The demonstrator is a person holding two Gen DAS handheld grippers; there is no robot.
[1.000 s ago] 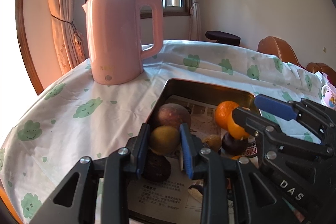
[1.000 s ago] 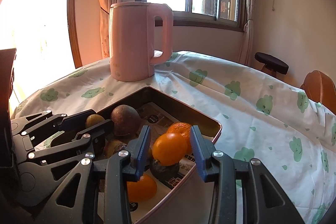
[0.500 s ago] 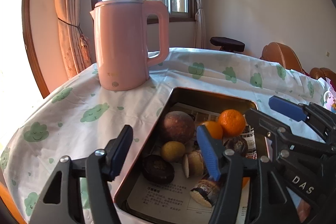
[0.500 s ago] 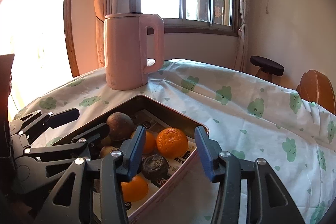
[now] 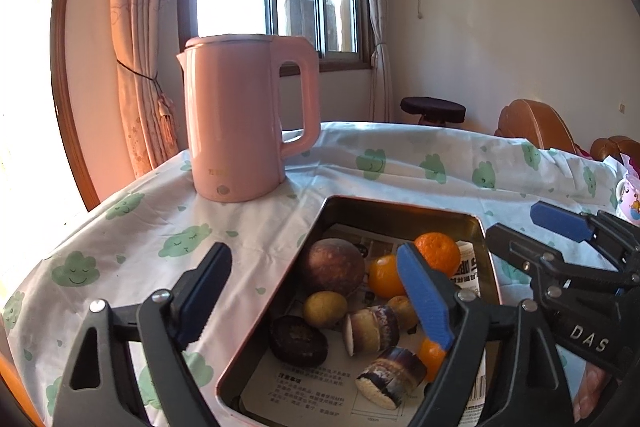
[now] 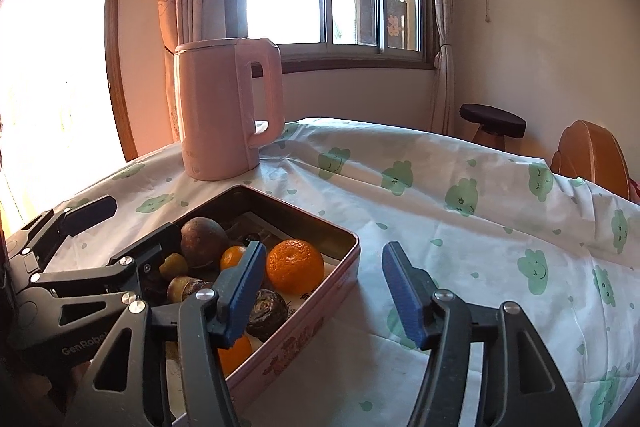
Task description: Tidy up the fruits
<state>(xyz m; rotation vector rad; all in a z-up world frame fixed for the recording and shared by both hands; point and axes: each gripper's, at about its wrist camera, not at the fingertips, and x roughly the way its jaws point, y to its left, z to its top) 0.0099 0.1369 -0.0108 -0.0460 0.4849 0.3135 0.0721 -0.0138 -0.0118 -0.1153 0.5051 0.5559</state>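
a: where are the fruits now?

b: all in the metal tin [image 5: 404, 213] on the cloud tablecloth [image 6: 460, 227], just in front of the pink kettle [image 5: 240, 123]. i see a big orange [image 6: 295, 266], a smaller orange [image 5: 382, 275], a brown round fruit [image 5: 332, 267], a small yellow one [image 5: 324, 308] and dark cut pieces [image 5: 370, 327].

a: and the tongs?

b: the left gripper [image 5: 316, 297] has its jaws wide and opening more, with nothing pressed between the pads. the right gripper [image 6: 322, 287] has jaws opening too; only the tin's rim and cloth lie between them, and the big orange is just beside its left pad. both hold nothing.

a: how will the fruits handle?

b: i think the oranges are light, round and a little soft, so they can roll or slip. better to take one at its widest middle, gently. the cut pieces look crumbly, so take them by the skin sides.
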